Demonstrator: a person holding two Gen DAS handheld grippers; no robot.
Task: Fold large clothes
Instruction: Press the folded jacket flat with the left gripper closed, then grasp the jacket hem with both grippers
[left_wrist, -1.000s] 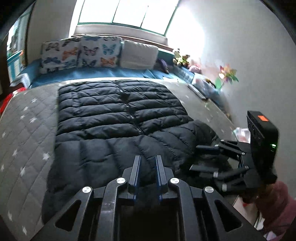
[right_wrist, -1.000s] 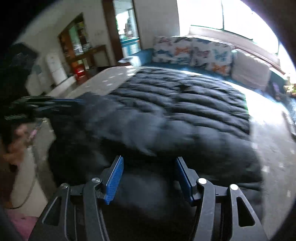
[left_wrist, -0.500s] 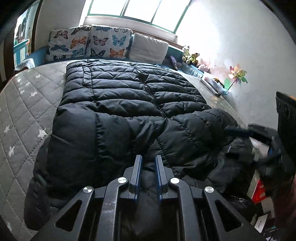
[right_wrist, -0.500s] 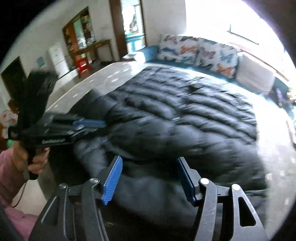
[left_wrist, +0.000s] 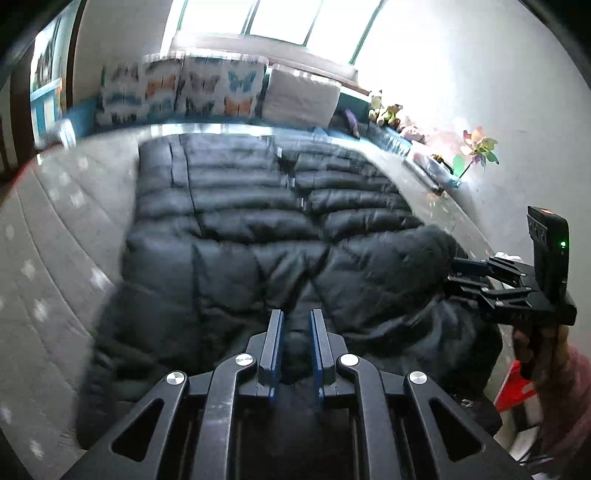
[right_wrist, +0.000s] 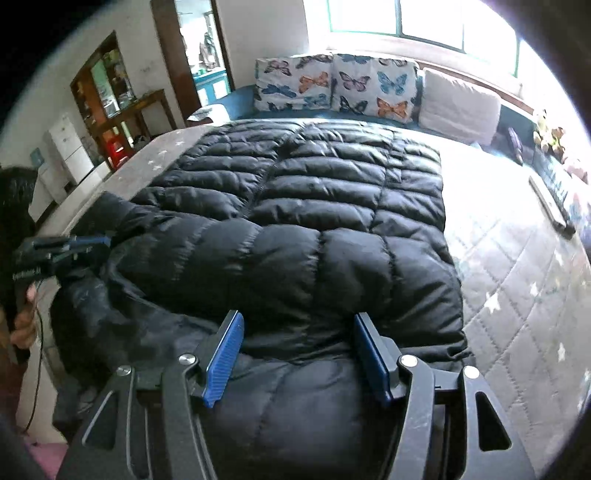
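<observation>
A large black puffer jacket lies spread on a grey quilted bed, zip side up, its near part bunched and hanging over the bed's front edge. It also fills the right wrist view. My left gripper is shut on a fold of the jacket's near edge; it also shows at the left of the right wrist view. My right gripper is open, its blue pads astride the jacket's near bulge. It also shows at the right of the left wrist view.
Butterfly cushions and a white pillow line the far side under the window. Soft toys and a paper pinwheel stand along the right wall. A doorway and shelves are to the left. A red stool stands below.
My left gripper has pulled back and lifted, still gripping the jacket's near edge. My right gripper has stayed open and moved closer over the jacket's near bulge.
</observation>
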